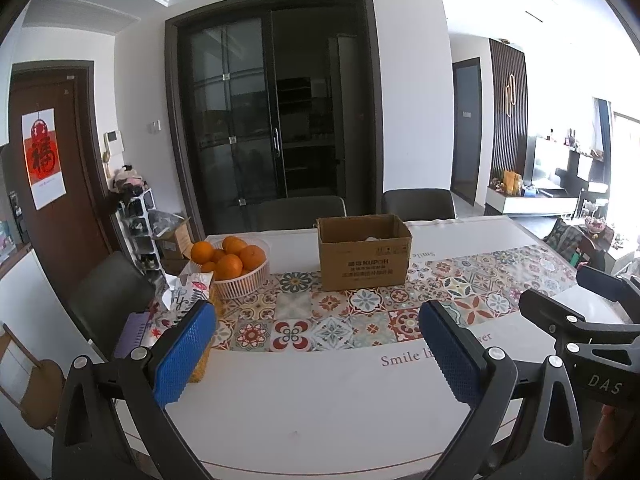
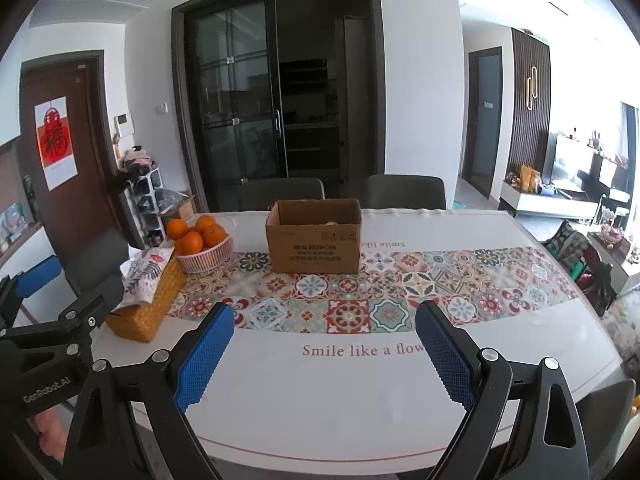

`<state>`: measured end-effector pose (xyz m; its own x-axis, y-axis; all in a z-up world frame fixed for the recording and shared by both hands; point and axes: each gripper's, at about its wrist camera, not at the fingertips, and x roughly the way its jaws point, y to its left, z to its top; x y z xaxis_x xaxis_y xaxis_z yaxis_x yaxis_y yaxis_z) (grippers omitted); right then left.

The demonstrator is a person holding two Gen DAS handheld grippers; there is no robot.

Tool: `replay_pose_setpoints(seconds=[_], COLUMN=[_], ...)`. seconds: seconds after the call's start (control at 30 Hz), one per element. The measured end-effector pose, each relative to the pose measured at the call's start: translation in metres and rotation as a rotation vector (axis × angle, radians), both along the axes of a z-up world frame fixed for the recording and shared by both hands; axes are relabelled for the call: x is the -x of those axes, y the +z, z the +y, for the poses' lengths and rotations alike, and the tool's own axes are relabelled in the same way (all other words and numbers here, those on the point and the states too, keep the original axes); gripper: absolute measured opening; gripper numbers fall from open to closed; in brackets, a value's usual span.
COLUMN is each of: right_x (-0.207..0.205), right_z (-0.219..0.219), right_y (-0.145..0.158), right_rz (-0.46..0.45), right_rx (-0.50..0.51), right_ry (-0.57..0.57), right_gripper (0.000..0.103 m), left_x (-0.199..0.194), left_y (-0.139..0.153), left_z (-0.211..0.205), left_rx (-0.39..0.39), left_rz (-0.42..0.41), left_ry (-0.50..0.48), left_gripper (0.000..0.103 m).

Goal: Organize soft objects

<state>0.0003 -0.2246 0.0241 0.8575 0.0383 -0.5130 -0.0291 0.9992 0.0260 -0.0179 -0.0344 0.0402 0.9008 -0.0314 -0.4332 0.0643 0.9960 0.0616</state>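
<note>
Both grippers, left gripper (image 1: 318, 344) and right gripper (image 2: 325, 346), hover before the cardboard box (image 2: 315, 236), fingers apart and empty; the bowl of oranges (image 2: 200, 246) sits left of it.

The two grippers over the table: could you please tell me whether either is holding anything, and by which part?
Nothing is held. The left gripper and the right gripper both stand open, with only the white tabletop between their blue pads.

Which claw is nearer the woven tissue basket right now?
Left. The left claw has the woven tissue basket right beside its left finger, at the table's left edge. The right claw hovers open farther right, clear of it.
</note>
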Motion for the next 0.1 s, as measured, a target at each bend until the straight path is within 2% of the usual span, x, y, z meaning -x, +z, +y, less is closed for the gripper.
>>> replay_pose_setpoints(seconds=[0.1], right_x=[-0.0007], right_z=[0.0022], right_y=[-0.0006], right_rz=[0.002], right_rx=[0.002], right_ry=[0.001], right_gripper=[0.093], left_x=[-0.0001], left_y=[-0.0013], left_z=[0.0004], left_rx=[0.003], left_rz=[0.004], left_ry=[-0.002], left_gripper=[0.103])
